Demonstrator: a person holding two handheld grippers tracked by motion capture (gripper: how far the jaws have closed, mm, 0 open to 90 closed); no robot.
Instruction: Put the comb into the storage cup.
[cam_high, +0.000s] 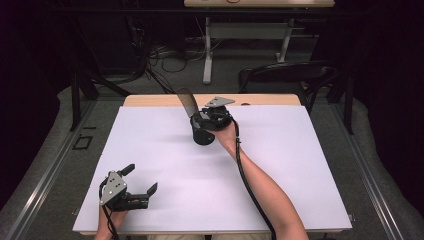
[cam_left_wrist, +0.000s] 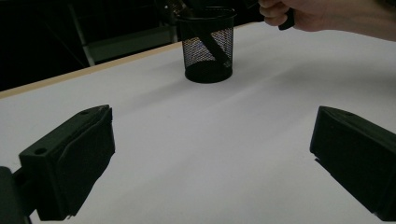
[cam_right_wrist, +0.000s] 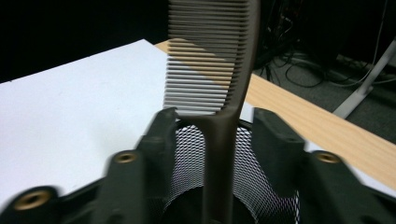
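A black mesh cup (cam_high: 202, 136) stands on the white table top (cam_high: 290, 165) near its far edge. A dark comb (cam_high: 187, 102) stands in the cup, teeth end up and leaning left. My right gripper (cam_high: 204, 120) hovers over the cup, held by a hand. In the right gripper view its jaws (cam_right_wrist: 215, 133) flank the comb's handle (cam_right_wrist: 218, 158) with a gap on each side, open, above the cup's rim (cam_right_wrist: 264, 184). My left gripper (cam_high: 141, 178) rests near the front left corner, open with nothing between its fingers. The left gripper view (cam_left_wrist: 212, 158) faces the cup (cam_left_wrist: 208, 51).
A strip of bare wood (cam_high: 150, 100) runs along the table's far edge. Beyond it stand a dark chair (cam_high: 285, 75) and another table's white legs (cam_high: 207, 50), with cables on the floor. The right gripper's cable (cam_high: 247, 180) trails along the forearm.
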